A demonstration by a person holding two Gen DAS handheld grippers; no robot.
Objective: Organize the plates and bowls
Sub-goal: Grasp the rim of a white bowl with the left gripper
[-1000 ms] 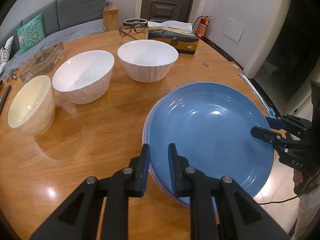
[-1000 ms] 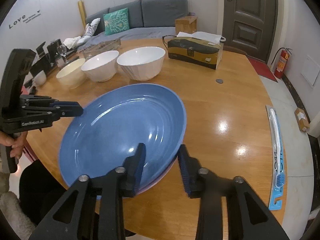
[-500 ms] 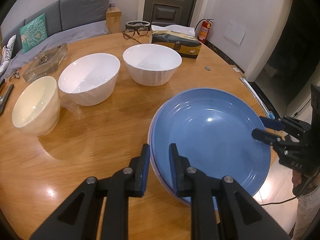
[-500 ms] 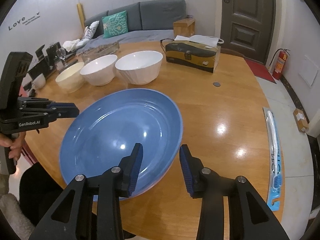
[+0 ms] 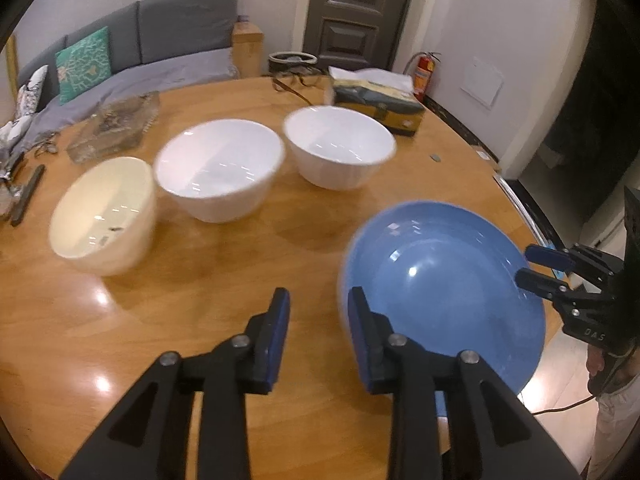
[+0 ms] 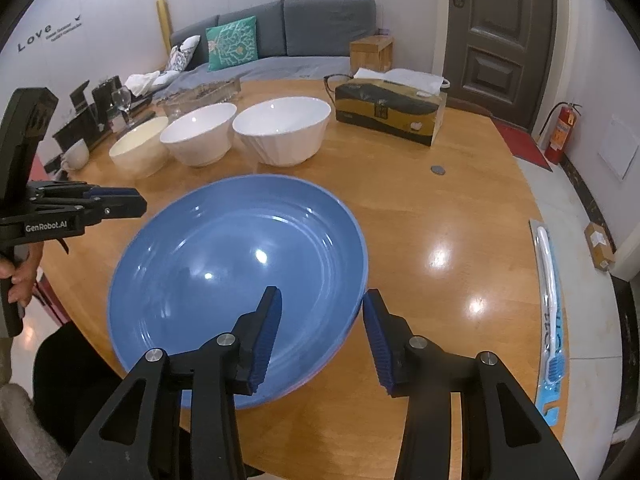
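Both grippers are opening: my left gripper [image 5: 316,304] has nothing between its pads, my right gripper [image 6: 322,310] straddles the blue plate's [image 6: 240,268] rim untouched. That plate overhangs the table edge [image 6: 360,420] nearest me; a nudge could tip it off. Open wood lies between plate and white bowls [image 6: 280,136].

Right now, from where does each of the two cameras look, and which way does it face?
Left wrist: on the left gripper, facing down over its opening fingers to three bowls; blue plate at right, right gripper beyond.
Right wrist: on the right gripper, facing across the plate to the sofa; its fingers straddle the rim, opening; left gripper and a hand at left.
Shared: plate, bowls, tissue box, door.
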